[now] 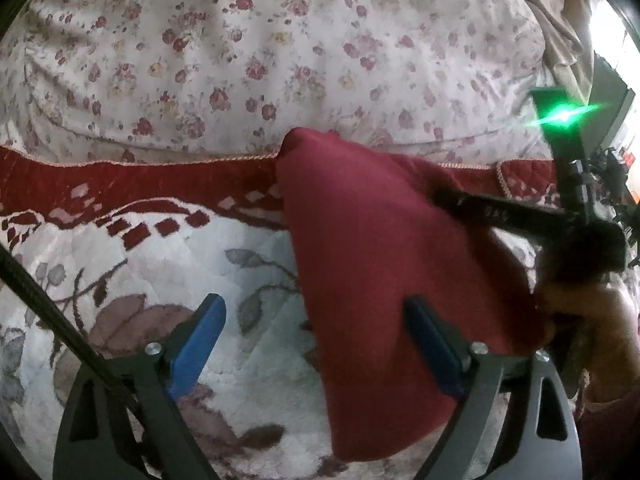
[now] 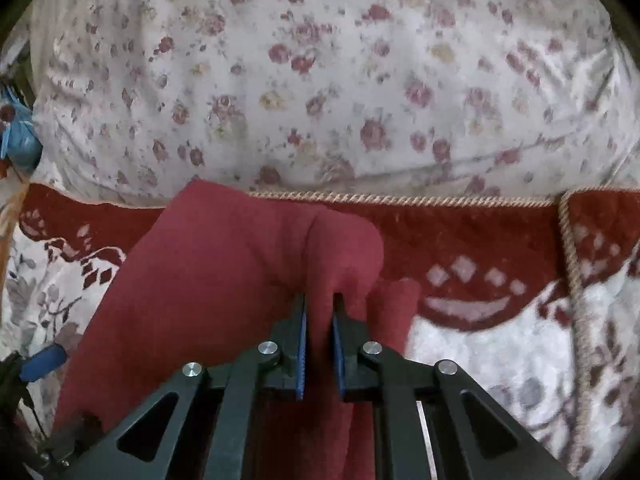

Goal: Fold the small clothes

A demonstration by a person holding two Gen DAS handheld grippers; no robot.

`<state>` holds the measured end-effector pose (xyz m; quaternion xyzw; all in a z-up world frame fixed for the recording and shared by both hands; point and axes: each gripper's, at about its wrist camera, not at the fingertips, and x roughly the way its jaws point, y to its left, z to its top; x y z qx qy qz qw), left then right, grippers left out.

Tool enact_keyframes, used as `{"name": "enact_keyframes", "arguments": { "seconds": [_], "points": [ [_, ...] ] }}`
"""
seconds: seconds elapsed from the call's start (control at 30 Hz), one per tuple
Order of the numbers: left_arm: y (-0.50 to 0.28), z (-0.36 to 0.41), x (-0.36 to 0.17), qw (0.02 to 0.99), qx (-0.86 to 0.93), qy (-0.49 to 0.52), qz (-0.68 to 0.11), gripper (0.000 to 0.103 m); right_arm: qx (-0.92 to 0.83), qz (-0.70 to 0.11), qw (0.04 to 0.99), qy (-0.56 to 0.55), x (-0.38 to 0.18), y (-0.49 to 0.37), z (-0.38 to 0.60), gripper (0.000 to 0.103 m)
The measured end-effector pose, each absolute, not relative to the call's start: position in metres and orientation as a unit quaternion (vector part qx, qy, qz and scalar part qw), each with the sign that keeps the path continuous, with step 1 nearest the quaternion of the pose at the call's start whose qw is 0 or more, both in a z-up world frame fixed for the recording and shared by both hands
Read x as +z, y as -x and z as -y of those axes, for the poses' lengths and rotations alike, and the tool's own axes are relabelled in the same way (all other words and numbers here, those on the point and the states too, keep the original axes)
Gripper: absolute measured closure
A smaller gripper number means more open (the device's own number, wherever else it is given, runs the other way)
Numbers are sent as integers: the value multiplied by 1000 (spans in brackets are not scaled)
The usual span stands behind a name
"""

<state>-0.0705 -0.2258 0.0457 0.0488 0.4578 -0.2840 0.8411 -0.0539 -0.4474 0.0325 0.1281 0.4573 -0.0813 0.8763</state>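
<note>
Plush white blanket (image 1: 256,360) w/ grey-brown leaf & flower pattern lies under both claws, filling the lower part of each view. Its dark red border band (image 1: 132,184), w/ pale diamond shapes, runs across just ahead of the claw tips; in right wrist view the band (image 2: 472,240) is edged w/ twisted beige cord trim (image 2: 400,199), which turns a corner and drops down the far right side. Beyond the band, further ahead: white quilted cover w/ small red & yellow rose print (image 1: 280,48), creased, spanning whole upper half. Far left in right wrist view: blurred blue object (image 2: 18,140), can't tell what.
</note>
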Motion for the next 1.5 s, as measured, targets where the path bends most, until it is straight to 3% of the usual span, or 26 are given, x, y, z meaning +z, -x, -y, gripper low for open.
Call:
{"name": "enact_keyframes", "arguments": {
  "seconds": [0.07, 0.2, 0.33, 0.47, 0.57, 0.7, 0.77, 0.83, 0.9, 1.07, 1.27, 1.3, 1.37, 1.4, 1.43, 1.5],
  "points": [
    [70, 226, 45, 841, -283, -50, -458, 12, -80, -455, 878, -125, 37, 55, 446, 91],
    [71, 229, 44, 839, -284, -55, -461, 12, -70, -451, 879, -136, 57, 68, 443, 71],
    [72, 230, 43, 836, -288, -56, -463, 12, -44, -438, 889, -130, 79, 97, 428, 64],
    [73, 230, 43, 837, -289, -54, -462, 12, -19, -442, 891, -98, 79, 123, 401, 64],
    [75, 227, 45, 836, -291, -53, -462, 12, -62, -484, 872, -44, 48, 133, 398, 64],
    [73, 221, 49, 835, -297, -30, -463, 12, -46, -464, 874, -135, 47, 150, 425, 62],
    [68, 220, 49, 829, -300, -15, -472, 12, -40, -443, 877, -180, 52, 153, 439, 49],
    [61, 220, 50, 820, -309, 1, -482, 11, -48, -426, 880, -207, 55, 152, 451, 15],
    [52, 224, 49, 811, -320, 8, -490, 5, -37, -397, 883, -247, 50, 146, 468, 3],
    [34, 236, 34, 791, -327, 14, -517, 4, -3, -414, 855, -312, 17, 113, 488, 3],
    [25, 244, 13, 764, -358, 43, -535, 3, 26, -440, 845, -304, -7, 89, 476, 3],
    [23, 243, 11, 759, -360, 53, -540, 3, 25, -438, 846, -303, -8, 86, 475, 6],
    [21, 240, 9, 750, -363, 77, -547, 8, 17, -435, 850, -297, -5, 85, 473, 26],
    [21, 239, 9, 745, -369, 85, -549, 22, 10, -431, 853, -293, -2, 86, 473, 35],
    [22, 239, 11, 736, -380, 93, -553, 28, 8, -429, 855, -291, 2, 87, 471, 45],
    [30, 238, 21, 748, -371, 72, -545, 36, 6, -426, 859, -284, 10, 92, 470, 54]
  ]
}}
